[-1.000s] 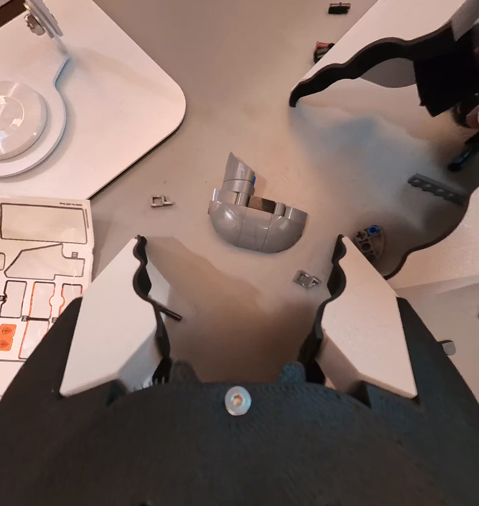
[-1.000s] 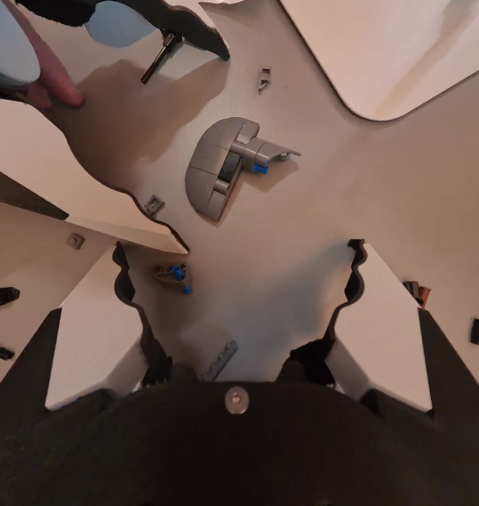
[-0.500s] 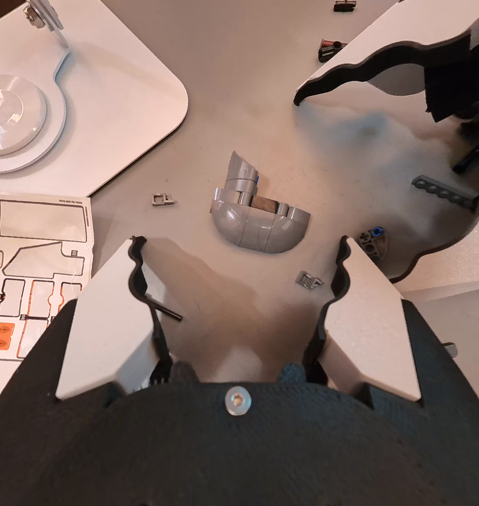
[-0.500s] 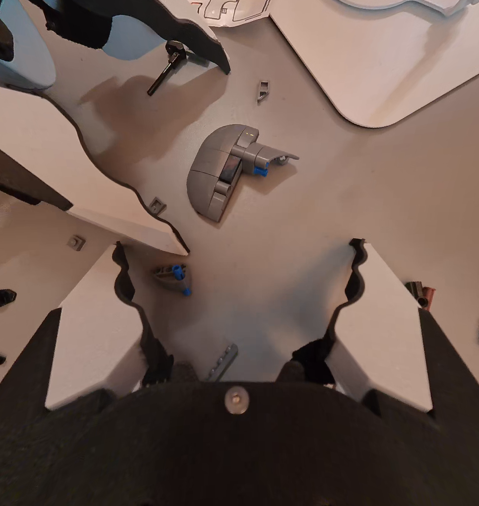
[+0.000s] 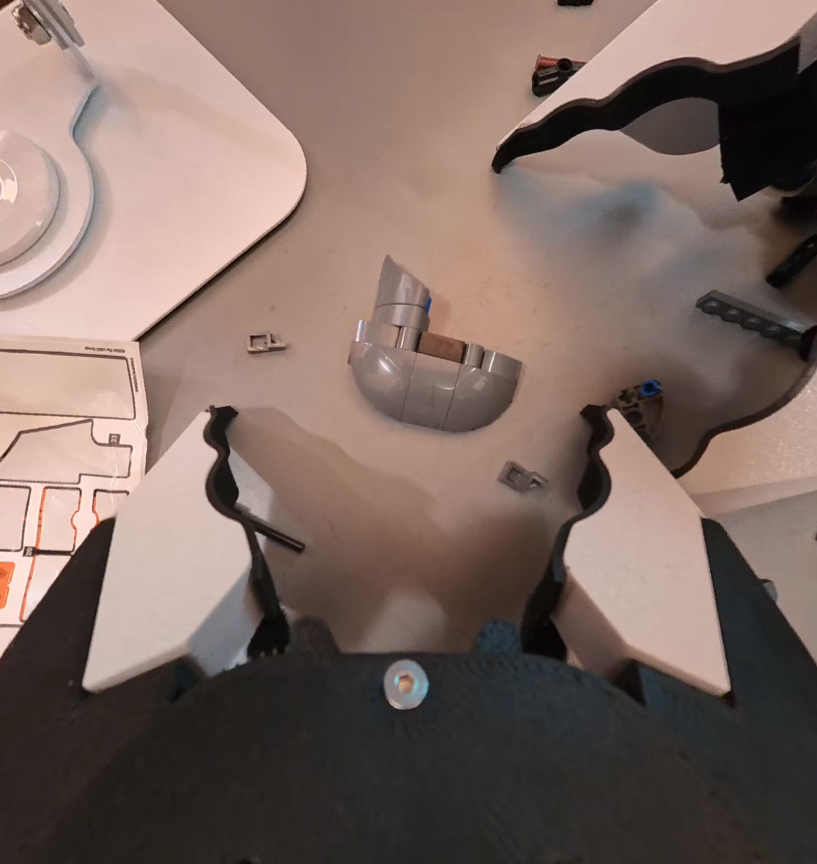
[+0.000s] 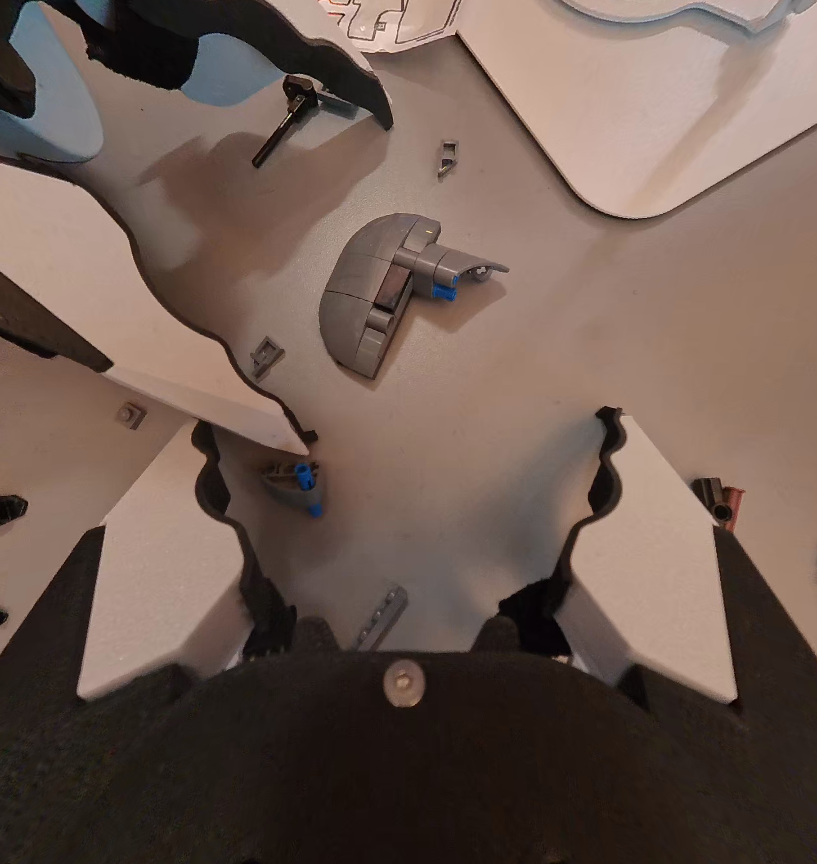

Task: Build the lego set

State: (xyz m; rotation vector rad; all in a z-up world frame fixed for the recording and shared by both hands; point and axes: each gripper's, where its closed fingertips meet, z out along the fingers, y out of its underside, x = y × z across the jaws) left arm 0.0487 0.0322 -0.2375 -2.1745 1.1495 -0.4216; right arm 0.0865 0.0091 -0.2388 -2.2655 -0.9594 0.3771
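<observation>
A grey half-round lego assembly (image 5: 432, 374) with a blue pin lies on the grey table; it also shows in the right wrist view (image 6: 383, 290). My left gripper (image 5: 406, 414) is open and empty, just short of the assembly. My right gripper (image 6: 409, 418) is open and empty, its fingers either side of bare table short of the assembly. A small grey piece with blue pins (image 6: 297, 486) lies by the right gripper's left finger and shows in the left wrist view (image 5: 640, 404). A grey studded plate (image 6: 382, 624) lies between the right fingers' bases.
Small grey clips (image 5: 266, 342) (image 5: 519, 476) lie near the assembly. A black axle pin (image 6: 282, 124) lies under the left gripper. A sticker sheet (image 5: 56, 467) and a white board with a round disc (image 5: 131, 140) are at the left. Black and brown pieces (image 6: 720, 502) lie at the right. Left tips and right tips are each some 7 centimetres from the grey studded plate (image 6: 382, 624). It is also in sight in the left wrist view (image 5: 741, 306).
Both grippers have drawn back slightly and stay open. The right wrist view now shows more of the far table and the sticker sheet. No piece has moved.
</observation>
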